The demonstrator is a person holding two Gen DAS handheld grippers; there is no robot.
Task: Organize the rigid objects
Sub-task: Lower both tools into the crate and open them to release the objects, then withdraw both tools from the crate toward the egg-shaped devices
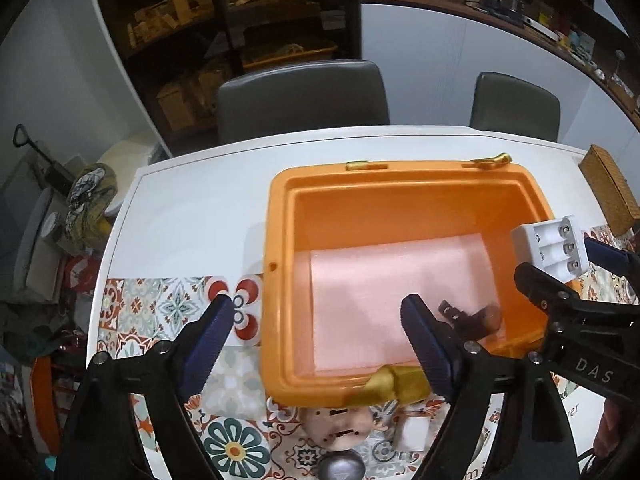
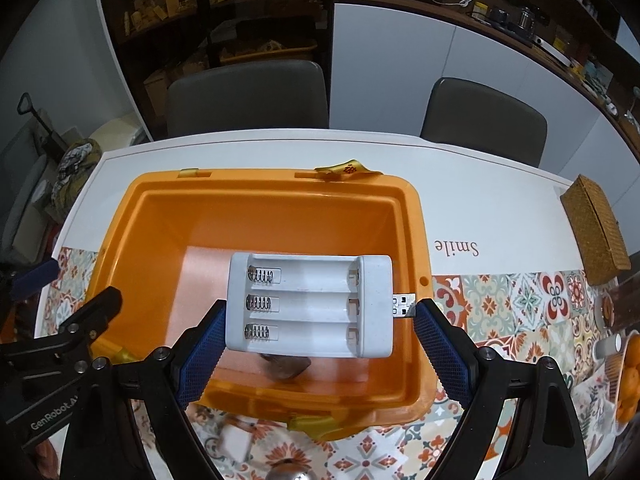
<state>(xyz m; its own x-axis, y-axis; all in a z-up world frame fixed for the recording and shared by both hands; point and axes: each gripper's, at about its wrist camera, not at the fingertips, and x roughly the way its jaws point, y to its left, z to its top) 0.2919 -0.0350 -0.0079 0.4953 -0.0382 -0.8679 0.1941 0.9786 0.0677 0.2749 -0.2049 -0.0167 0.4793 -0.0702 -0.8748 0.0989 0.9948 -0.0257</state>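
Right tongs (image 2: 318, 320): clenched on the white battery charger (image 2: 310, 306), which is gripped by its two ends and held above the open orange box (image 2: 412, 220).
Left tongs (image 1: 316, 326): released, nothing between the pads; they are held over the near left wall of the orange box (image 1: 280, 240).
Battery charger, right wrist view: three bays with springs at the left are seen, and a USB plug (image 2: 404, 305) projects at the right, beside the right pad.
Battery charger, left wrist view: only one end of the battery charger (image 1: 554, 246) is shown, at the right edge over the box rim, with the right tongs (image 1: 576, 264) around it.
Box interior: a pale pink liner (image 1: 384, 292) is laid on the floor; a dark brown object (image 1: 480, 318) lies near the near right corner.
Dark object: blurred in both views and partly covered by the charger in the right wrist view; it cannot be identified.
Tabletop (image 1: 192, 208): white, with a patterned tile mat (image 2: 520, 300) under the near side of the box.
Right wrist view only: the word "Smile" (image 2: 456, 247) and a woven box (image 2: 592, 228) at the far right.
Near edge: small items in front of the box are cut off and blurred.
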